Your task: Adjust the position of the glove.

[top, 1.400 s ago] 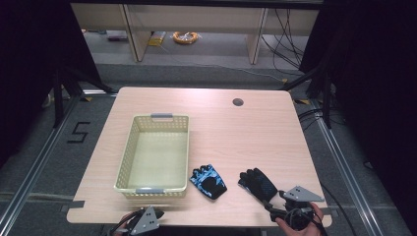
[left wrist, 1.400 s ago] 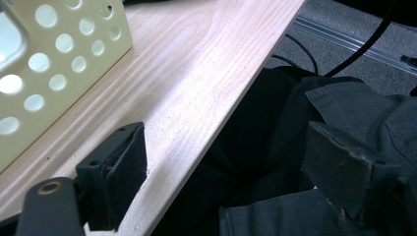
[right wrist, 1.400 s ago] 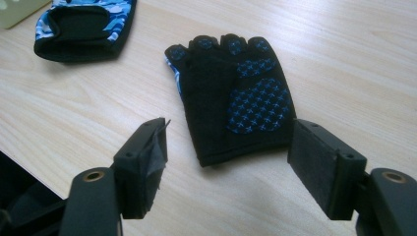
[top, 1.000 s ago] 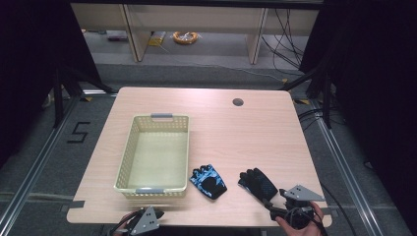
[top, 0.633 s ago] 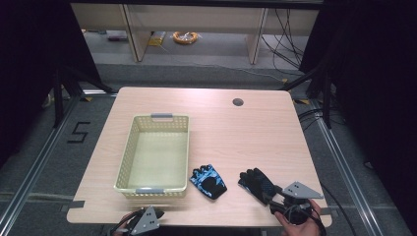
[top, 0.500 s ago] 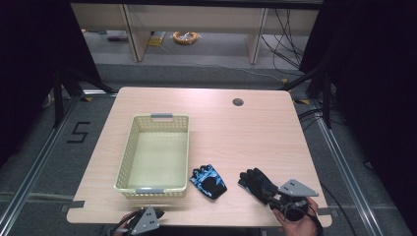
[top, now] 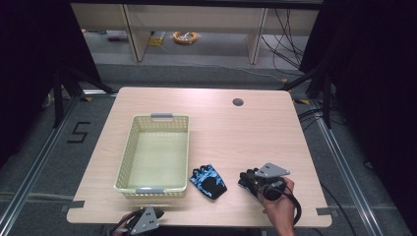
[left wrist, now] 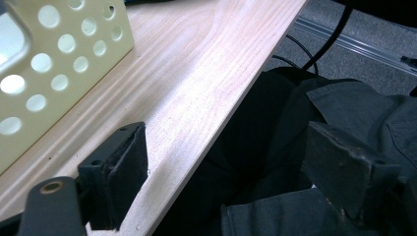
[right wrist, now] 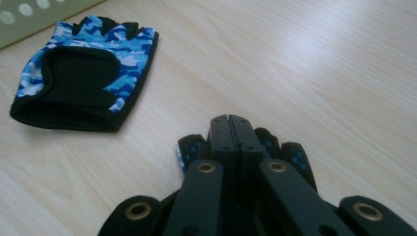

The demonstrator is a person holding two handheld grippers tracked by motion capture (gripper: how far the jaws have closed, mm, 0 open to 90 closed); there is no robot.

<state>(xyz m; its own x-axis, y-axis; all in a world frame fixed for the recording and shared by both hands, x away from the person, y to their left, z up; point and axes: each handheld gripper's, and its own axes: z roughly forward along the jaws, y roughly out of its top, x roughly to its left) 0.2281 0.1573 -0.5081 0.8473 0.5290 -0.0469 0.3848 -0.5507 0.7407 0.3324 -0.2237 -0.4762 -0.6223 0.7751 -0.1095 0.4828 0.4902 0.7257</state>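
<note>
Right gripper (right wrist: pixel 230 118): jaws have just been closing and are seen pressed together, clamped over a glove (right wrist: pixel 290 155); blue-dotted glove fingers poke out at both sides beneath the jaws.
Held glove, high view (top: pixel 248 178): seen under the right gripper (top: pixel 255 181), at about 5 o'clock on the table (top: pixel 255 132), near the front edge.
Second glove (top: pixel 208 181): blue camouflage, lying flat at 6 o'clock, just left of the held one and apart from it; touched by nothing.
Basket (top: pixel 160 118): cream, perforated, at 8 o'clock, just beside the second glove.
Left gripper (left wrist: pixel 231 182): jaws spread wide, nothing between them; held at the front table edge, at 7 o'clock, near the basket corner (left wrist: pixel 59 59).
Right hand (top: pixel 280 209): wrapped around the gripper body.
</note>
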